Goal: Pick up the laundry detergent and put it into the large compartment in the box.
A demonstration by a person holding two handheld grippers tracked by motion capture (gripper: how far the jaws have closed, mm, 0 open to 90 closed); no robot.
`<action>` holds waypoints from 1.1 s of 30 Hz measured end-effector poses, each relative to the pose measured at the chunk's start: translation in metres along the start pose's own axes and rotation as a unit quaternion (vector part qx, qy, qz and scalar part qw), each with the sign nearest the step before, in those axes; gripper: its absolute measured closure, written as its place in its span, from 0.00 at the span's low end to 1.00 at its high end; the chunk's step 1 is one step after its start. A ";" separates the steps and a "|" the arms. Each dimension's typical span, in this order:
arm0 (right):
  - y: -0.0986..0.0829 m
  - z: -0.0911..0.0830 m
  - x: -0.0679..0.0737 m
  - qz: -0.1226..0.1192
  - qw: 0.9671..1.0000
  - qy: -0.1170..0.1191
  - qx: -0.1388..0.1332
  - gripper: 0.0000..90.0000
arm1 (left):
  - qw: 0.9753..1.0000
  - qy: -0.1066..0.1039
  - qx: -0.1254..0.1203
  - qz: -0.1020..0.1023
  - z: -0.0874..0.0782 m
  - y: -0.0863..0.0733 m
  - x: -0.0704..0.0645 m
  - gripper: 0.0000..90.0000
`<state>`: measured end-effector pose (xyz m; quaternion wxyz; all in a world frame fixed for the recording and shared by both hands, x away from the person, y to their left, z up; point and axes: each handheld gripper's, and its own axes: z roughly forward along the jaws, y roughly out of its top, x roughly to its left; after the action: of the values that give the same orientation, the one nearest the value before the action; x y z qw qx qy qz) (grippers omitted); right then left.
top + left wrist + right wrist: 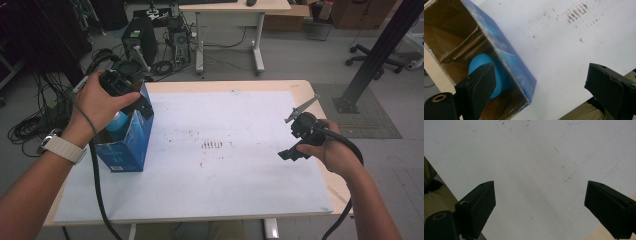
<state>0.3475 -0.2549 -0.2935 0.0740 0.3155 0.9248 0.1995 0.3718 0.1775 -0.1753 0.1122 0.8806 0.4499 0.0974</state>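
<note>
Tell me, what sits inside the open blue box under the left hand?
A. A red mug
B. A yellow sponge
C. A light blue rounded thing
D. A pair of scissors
C: the left gripper view looks down into the blue box, where a light blue rounded thing lies beside cardboard dividers, with the left gripper open above it.

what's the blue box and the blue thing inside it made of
Blue box: printed cardboard, seemingly glossy outside; raw brown inner walls and layered cut edges show. Blue thing: smooth, rounded, matte, probably plastic or rubber; mostly hidden, so unsure.
</note>
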 end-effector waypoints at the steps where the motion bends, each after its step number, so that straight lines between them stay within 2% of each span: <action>1: 0.000 0.000 0.000 0.001 1.000 0.000 0.000 0.11 | 1.000 -0.001 -0.002 0.004 0.000 0.000 -0.002 0.11; 5: -0.001 -0.001 0.000 0.002 1.000 -0.001 0.000 0.11 | 1.000 -0.007 -0.008 0.024 -0.001 -0.001 -0.008 0.11; 16: 0.003 -0.002 0.002 -0.002 1.000 -0.002 -0.003 0.11 | 0.998 -0.021 -0.019 0.062 -0.003 -0.002 -0.027 0.10; 25: 0.005 0.000 0.002 -0.004 1.000 0.001 -0.005 0.11 | 0.996 -0.034 -0.020 0.082 -0.002 -0.005 -0.034 0.10; 33: 0.004 0.002 0.001 -0.004 1.000 0.002 -0.005 0.11 | 0.991 -0.054 -0.025 0.121 0.003 -0.006 -0.044 0.10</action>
<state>0.3495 -0.2503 -0.2940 0.0743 0.3107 0.9253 0.2042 0.3424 0.1449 -0.1835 0.1462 0.9294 0.3307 0.0737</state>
